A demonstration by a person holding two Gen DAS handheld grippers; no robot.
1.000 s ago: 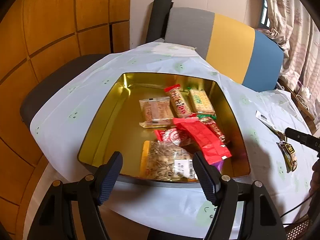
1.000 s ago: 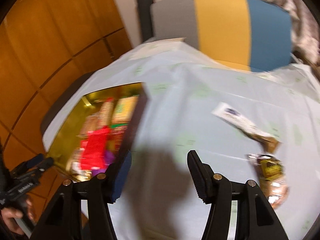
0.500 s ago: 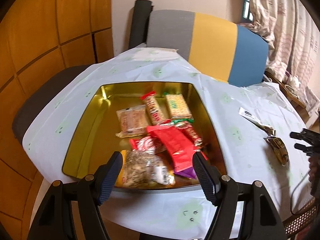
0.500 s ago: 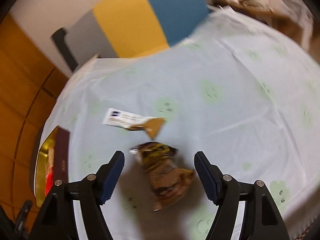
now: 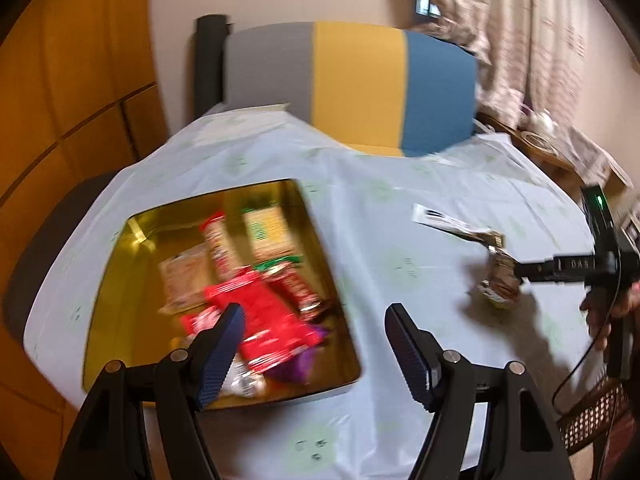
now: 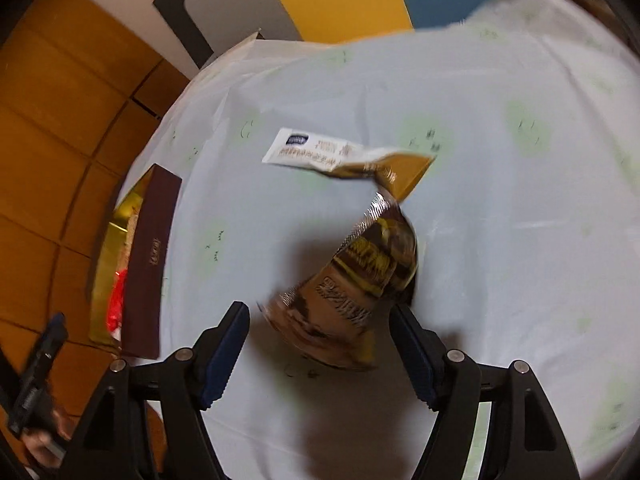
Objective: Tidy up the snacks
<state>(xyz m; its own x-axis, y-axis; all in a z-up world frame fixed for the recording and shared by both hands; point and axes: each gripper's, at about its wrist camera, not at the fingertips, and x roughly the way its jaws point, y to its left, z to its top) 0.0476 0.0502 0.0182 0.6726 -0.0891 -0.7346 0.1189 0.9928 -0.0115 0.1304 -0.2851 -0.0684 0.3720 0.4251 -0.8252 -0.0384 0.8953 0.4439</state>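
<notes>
Fingers [image 5: 408, 352] of both grippers spread wide, empty; gold tin [image 5: 120, 280] holds snack packets [image 5: 264, 320].

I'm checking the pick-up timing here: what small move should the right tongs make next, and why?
Probably lower a little and close on the brown snack packet. It lies on the tablecloth between the open fingers of the right tongs, not yet gripped, and it is still outside the gold tin.

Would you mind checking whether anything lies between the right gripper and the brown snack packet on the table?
Nothing visible does. The right gripper stands open directly over the brown snack packet, which sits between its fingers. The white and gold packet lies beyond it, out of the way.
</notes>
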